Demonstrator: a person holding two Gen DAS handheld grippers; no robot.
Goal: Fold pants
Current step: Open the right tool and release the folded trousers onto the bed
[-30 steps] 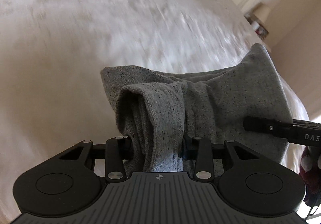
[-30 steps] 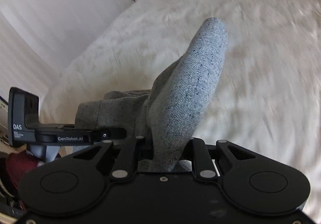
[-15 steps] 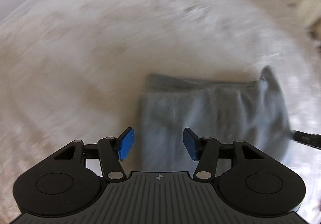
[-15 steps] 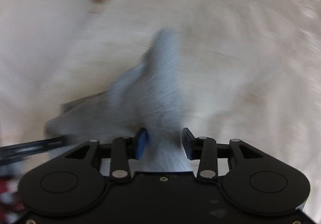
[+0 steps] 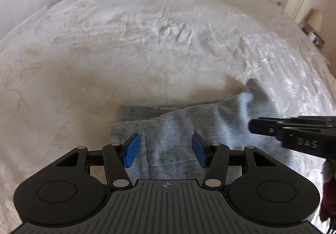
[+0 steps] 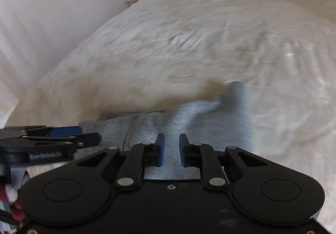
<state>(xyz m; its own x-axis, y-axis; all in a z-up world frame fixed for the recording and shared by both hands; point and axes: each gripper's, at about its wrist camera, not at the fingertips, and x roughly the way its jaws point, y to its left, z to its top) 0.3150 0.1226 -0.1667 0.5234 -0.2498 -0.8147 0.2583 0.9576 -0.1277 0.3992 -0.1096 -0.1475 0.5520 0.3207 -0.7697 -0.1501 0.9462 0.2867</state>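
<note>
1. The left gripper (image 5: 166,151) stands half open over the grey pants (image 5: 180,124), gripping nothing
2. The right gripper (image 6: 171,150) is closing, jaws narrow, cloth behind the gap but unpinched
3. The pants lie folded on the white bedspread (image 5: 126,45)

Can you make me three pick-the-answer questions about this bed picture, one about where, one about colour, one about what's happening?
1. Where do the pants lie?
A. on the bedspread
B. on a chair
C. on the floor

2. What colour are the pants?
A. red
B. grey
C. green

3. Is the left hand-held gripper holding the pants?
A. yes, pinching them
B. no, its blue pads stand apart above them
C. it holds a book

Answers: 1 A, the folded pants rest on the cream cover. 2 B, speckled grey cloth. 3 B, a wide gap shows between the pads, with cloth lying below.
</note>
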